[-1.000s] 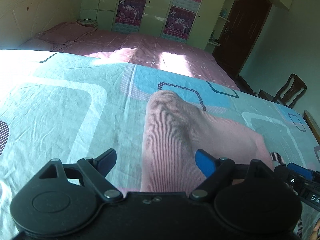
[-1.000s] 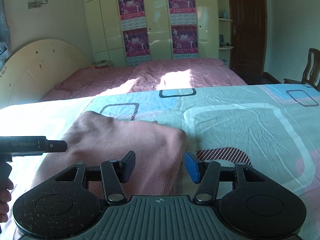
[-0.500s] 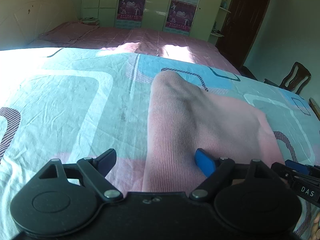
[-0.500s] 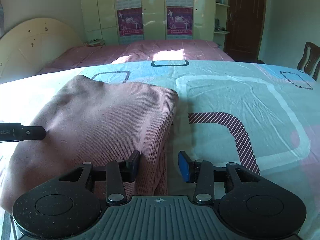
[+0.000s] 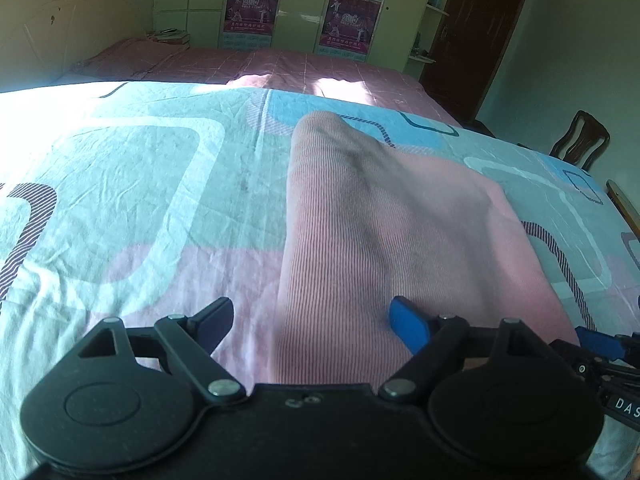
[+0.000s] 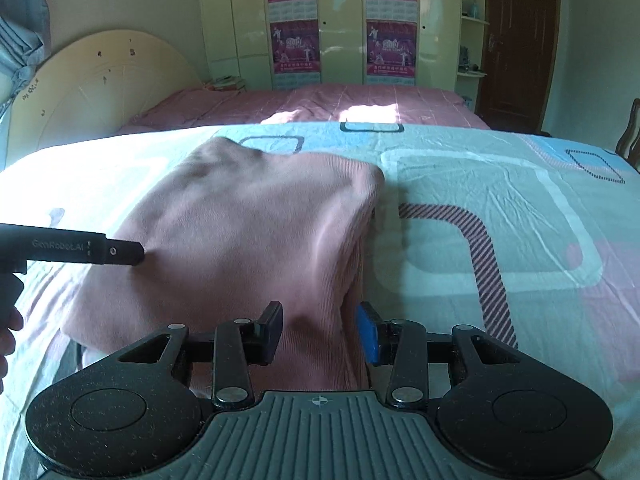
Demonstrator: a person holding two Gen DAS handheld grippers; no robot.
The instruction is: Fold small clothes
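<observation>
Pink ribbed garment (image 6: 248,232) lies on the patterned bedsheet (image 6: 500,208), long axis running away from both cameras toward the bed's far edge. Left gripper (image 5: 312,316) is spread wide astride its near-left edge, pads clear. Right gripper (image 6: 320,332), half closed, brackets the near-right folded edge without visibly pinching it; it looks the nearer to a grip

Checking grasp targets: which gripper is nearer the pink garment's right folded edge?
Right. Right gripper straddles that edge of the pink garment, jaws apart; left gripper spans its opposite edge.
</observation>
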